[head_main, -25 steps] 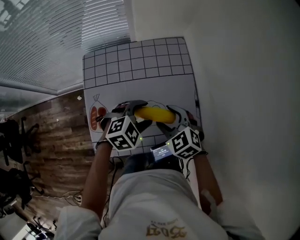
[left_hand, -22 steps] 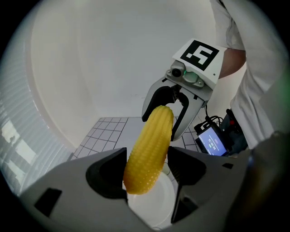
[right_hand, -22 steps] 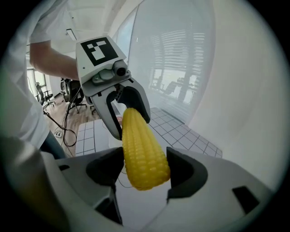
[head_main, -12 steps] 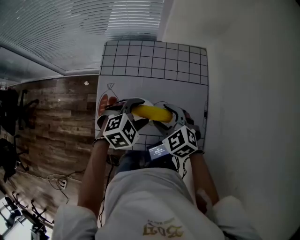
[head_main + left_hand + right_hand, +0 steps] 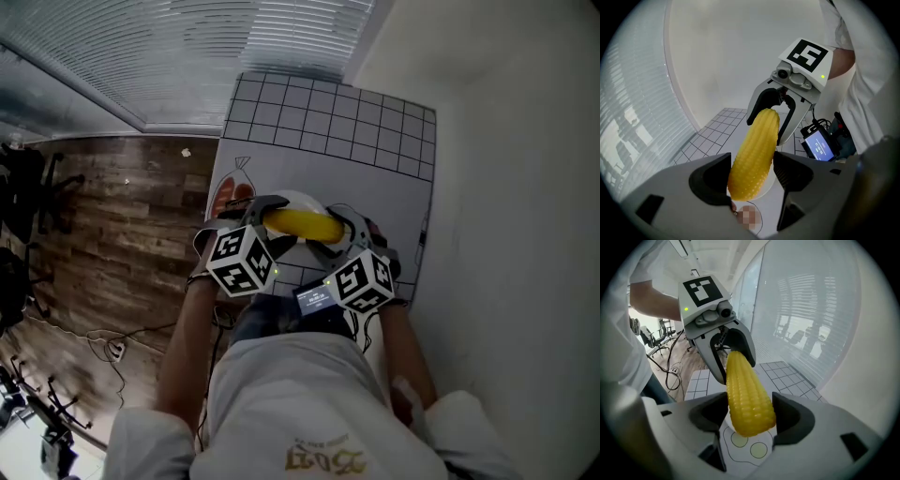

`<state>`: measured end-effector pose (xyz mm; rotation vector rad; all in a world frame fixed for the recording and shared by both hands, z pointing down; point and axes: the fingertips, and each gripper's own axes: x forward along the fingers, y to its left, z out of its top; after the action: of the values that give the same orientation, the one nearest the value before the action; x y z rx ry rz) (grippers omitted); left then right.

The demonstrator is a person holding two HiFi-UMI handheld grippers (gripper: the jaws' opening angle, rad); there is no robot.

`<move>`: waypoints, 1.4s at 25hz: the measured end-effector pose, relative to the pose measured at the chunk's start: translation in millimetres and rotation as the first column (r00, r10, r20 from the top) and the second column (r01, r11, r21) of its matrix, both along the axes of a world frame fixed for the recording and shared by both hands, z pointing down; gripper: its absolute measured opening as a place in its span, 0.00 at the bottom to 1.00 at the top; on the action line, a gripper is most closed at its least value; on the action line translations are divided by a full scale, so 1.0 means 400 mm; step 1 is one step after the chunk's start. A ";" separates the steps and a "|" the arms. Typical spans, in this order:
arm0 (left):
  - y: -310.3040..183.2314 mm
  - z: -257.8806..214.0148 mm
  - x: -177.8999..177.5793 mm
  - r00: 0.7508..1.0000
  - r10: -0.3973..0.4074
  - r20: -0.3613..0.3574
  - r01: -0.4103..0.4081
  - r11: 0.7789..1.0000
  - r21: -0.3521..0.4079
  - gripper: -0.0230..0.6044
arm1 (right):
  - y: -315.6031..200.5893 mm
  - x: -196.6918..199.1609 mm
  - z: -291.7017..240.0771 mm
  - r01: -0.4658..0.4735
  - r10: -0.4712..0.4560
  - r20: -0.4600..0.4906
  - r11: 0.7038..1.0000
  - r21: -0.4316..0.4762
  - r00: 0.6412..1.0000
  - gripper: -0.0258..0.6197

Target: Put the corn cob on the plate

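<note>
Left tongs [image 5: 266, 218] and right tongs [image 5: 339, 231] both clamp the corn cob [image 5: 302, 225] — above the plate [image 5: 298, 199].

Corn cob [image 5: 302, 225] crosswise between left gripper [image 5: 268, 217] and right gripper [image 5: 339, 231], over the plate [image 5: 298, 199] on the table [image 5: 375, 131].

- corn cob [image 5: 300, 225]: yellow and knobbly, lying level, one end clamped in the left gripper [image 5: 751, 174], the other end in the right gripper [image 5: 751, 412].
- plate [image 5: 302, 200]: white, round, on the bench [image 5: 319, 122], directly beneath the cob.
</note>
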<state>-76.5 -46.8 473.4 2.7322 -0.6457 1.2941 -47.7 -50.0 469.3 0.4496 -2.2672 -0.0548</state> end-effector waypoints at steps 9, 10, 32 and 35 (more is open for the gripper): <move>-0.002 0.023 -0.041 1.000 -0.020 0.005 0.020 1.000 -0.023 0.50 | -0.004 -0.041 0.023 0.021 -0.021 -0.007 0.999 -0.025 1.000 0.51; -0.004 0.029 -0.043 1.000 -0.017 0.007 0.017 0.999 -0.029 0.50 | -0.005 -0.043 0.029 0.019 -0.019 -0.008 0.999 -0.032 1.000 0.51; -0.027 0.239 -0.049 0.992 0.085 0.095 -0.071 0.987 -0.147 0.50 | -0.022 -0.044 0.242 -0.085 0.079 -0.058 0.989 -0.124 0.995 0.51; -0.031 0.264 -0.046 0.987 0.109 0.117 -0.091 0.984 -0.155 0.50 | -0.024 -0.041 0.268 -0.107 0.099 -0.065 0.986 -0.131 0.993 0.51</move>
<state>-94.9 -59.3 578.9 2.6105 -0.4047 1.4800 -64.2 -59.7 576.6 0.4865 -2.1709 0.1356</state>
